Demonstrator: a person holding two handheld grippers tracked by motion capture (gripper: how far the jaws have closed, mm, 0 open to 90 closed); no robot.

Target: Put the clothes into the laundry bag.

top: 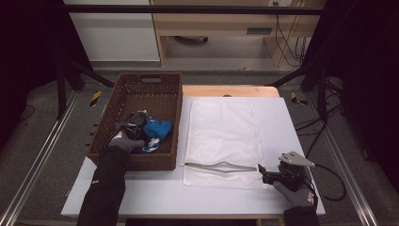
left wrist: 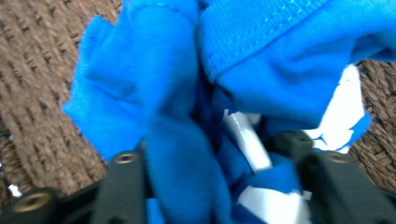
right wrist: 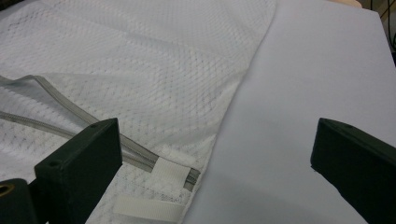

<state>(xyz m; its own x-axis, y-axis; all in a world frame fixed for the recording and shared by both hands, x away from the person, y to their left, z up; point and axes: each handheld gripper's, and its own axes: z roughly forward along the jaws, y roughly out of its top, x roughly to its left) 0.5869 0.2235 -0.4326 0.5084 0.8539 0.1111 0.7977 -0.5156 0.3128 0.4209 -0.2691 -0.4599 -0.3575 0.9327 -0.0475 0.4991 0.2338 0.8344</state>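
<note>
Down in the wicker basket (top: 141, 89) at the left of the table, the left gripper (top: 137, 126) has its jaws pinched into a bunched fold of the blue garment (left wrist: 261, 60), cloth packed between the black pads (left wrist: 123, 186). The garment looks light, soft and floppy, so I'd guess it will sag and trail from wherever it is held, and a thick gathered fold like this one grips better than a single thin edge. At the near right, the right gripper (top: 270, 175) rests with jaws wide and empty beside the zipper end (right wrist: 175, 173) of the white mesh bag (top: 221, 132).
</note>
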